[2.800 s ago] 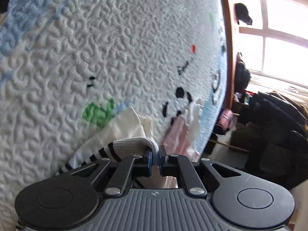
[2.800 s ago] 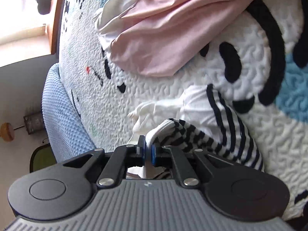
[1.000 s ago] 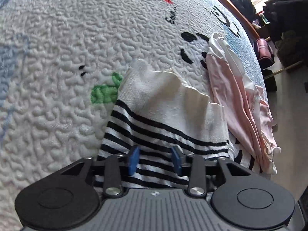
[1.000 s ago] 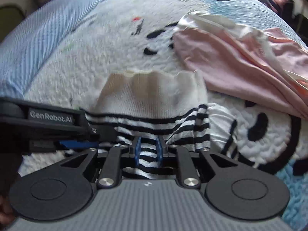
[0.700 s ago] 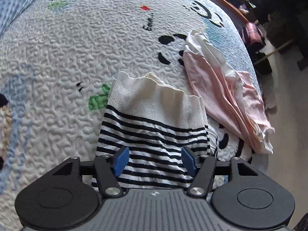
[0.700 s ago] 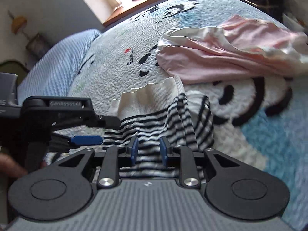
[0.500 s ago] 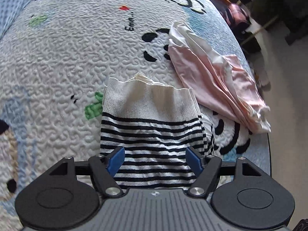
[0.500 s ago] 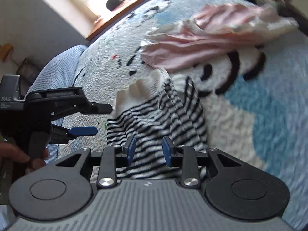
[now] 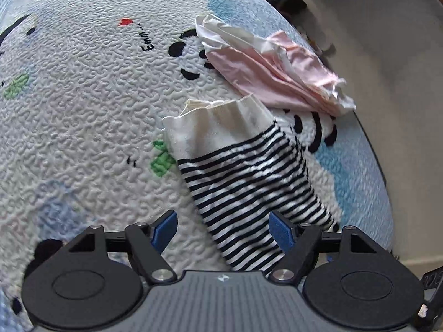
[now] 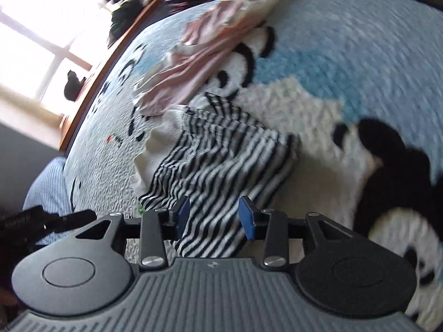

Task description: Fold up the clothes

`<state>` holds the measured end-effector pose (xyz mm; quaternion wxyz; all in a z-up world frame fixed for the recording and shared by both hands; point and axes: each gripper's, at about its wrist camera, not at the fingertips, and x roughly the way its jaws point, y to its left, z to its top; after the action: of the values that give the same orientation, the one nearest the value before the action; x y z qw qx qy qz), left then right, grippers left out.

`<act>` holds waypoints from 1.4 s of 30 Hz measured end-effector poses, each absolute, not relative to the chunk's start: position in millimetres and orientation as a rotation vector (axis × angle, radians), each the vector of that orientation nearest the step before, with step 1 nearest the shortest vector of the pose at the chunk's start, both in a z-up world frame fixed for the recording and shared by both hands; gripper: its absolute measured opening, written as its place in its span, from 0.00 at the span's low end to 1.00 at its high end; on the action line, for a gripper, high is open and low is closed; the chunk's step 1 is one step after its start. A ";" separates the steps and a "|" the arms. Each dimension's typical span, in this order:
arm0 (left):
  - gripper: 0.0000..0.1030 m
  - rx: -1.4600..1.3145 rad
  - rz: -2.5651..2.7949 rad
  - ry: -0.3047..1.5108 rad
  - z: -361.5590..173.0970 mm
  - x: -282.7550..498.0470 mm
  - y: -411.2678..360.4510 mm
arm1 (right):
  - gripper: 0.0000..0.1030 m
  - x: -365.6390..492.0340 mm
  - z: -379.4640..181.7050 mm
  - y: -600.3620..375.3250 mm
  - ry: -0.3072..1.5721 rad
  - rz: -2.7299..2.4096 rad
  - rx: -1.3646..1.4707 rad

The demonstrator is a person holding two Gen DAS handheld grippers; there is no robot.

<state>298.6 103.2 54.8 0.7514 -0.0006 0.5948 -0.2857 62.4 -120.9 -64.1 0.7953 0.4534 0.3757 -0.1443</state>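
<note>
A black-and-white striped garment (image 9: 246,182) with a cream ribbed band lies folded flat on the quilted panda bedspread (image 9: 83,83). My left gripper (image 9: 223,228) is open above its near end, with nothing between the blue pads. The same striped garment (image 10: 221,160) shows in the right wrist view, layered on itself. My right gripper (image 10: 214,217) is open too, hovering over the garment's near edge without holding it. A crumpled pink and white garment (image 9: 274,69) lies just beyond the striped one, also seen as the pink garment (image 10: 199,63) in the right wrist view.
The bed's edge (image 9: 373,149) drops to a grey floor (image 9: 387,55) on the right. A wooden ledge (image 10: 105,66) and bright window (image 10: 41,27) lie past the bed. A blue textured pillow (image 10: 47,188) sits at the left, with the other gripper (image 10: 41,221) in front of it.
Both grippers let go of the striped garment, opened wide and pulled back. The garment now lies folded on the bedspread instead of hanging from the fingers.
</note>
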 end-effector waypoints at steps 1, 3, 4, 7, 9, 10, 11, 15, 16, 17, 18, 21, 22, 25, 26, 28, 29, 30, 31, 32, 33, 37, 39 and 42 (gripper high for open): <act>0.73 0.020 -0.633 1.305 54.3 299.4 103.8 | 0.41 54.8 -64.3 -117.6 0.805 -0.328 0.981; 0.73 0.050 -0.652 1.322 54.2 302.1 101.0 | 0.41 40.3 -66.3 -112.4 0.800 -0.365 1.001; 0.73 0.068 -0.662 1.328 54.7 303.7 98.1 | 0.41 34.2 -68.9 -111.5 0.794 -0.379 1.026; 0.73 0.151 -0.700 1.341 60.2 309.0 83.0 | 0.41 22.5 -78.3 -113.1 0.769 -0.441 1.118; 0.73 0.206 -0.722 1.344 65.4 315.7 71.0 | 0.41 26.2 -86.2 -114.5 0.733 -0.450 1.154; 0.73 0.229 -0.729 1.345 67.7 320.7 65.2 | 0.41 28.0 -90.1 -115.2 0.715 -0.455 1.172; 0.73 0.247 -0.734 1.347 69.5 327.0 59.7 | 0.41 29.9 -94.1 -115.9 0.697 -0.459 1.189; 0.74 0.313 -0.757 1.341 67.7 359.7 34.8 | 0.42 37.2 -109.9 -118.7 0.624 -0.477 1.259; 0.74 0.327 -0.768 1.335 64.9 368.5 27.9 | 0.43 39.1 -113.9 -119.4 0.606 -0.481 1.276; 0.74 0.335 -0.783 1.331 61.3 377.4 21.5 | 0.44 40.9 -117.8 -120.1 0.587 -0.486 1.293; 0.74 0.341 -0.797 1.330 56.1 386.3 14.1 | 0.45 41.8 -122.2 -121.0 0.575 -0.489 1.308; 0.74 0.352 -0.829 1.333 38.5 413.8 -5.6 | 0.46 42.3 -136.5 -123.6 0.550 -0.498 1.344; 0.74 0.355 -0.848 1.325 33.9 422.9 -10.8 | 0.46 42.5 -141.3 -124.5 0.542 -0.500 1.355; 0.74 0.366 -0.892 1.305 20.3 447.2 -21.9 | 0.46 43.0 -155.6 -127.2 0.517 -0.509 1.391; 0.74 0.373 -0.897 1.302 14.9 453.7 -24.7 | 0.46 43.1 -160.3 -128.1 0.508 -0.512 1.403; 0.74 0.385 -0.909 1.299 4.1 466.1 -30.0 | 0.46 43.5 -169.8 -129.9 0.491 -0.517 1.427; 0.74 0.385 -0.924 1.300 -1.3 470.5 -32.1 | 0.45 43.5 -174.2 -130.5 0.479 -0.516 1.441; 0.74 0.386 -0.944 1.304 -6.9 474.2 -34.1 | 0.45 43.4 -178.2 -131.0 0.463 -0.512 1.456; 0.73 0.387 -0.963 1.307 -12.5 477.9 -36.0 | 0.45 43.4 -182.2 -131.5 0.447 -0.508 1.471; 0.71 0.400 -0.984 1.314 -19.2 480.8 -38.3 | 0.45 43.3 -186.2 -131.9 0.430 -0.503 1.486; 0.69 0.426 -1.005 1.323 -27.2 482.9 -41.2 | 0.44 43.2 -190.2 -132.4 0.414 -0.499 1.501; 0.63 0.451 -1.065 1.368 -60.6 492.3 -50.0 | 0.09 42.2 -207.9 -137.3 0.421 -0.504 1.547; 0.72 0.420 -1.112 1.368 -74.0 496.8 -50.3 | 0.05 40.8 -215.8 -141.0 0.414 -0.475 1.577; 0.87 0.480 -1.235 1.332 -90.9 491.6 -51.3 | 0.05 42.4 -221.3 -144.5 0.410 -0.433 1.588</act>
<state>491.6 -51.3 -90.9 0.5904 0.2061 0.5722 -0.5306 42.4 -144.5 -221.3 0.6612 0.7023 0.1813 -0.1915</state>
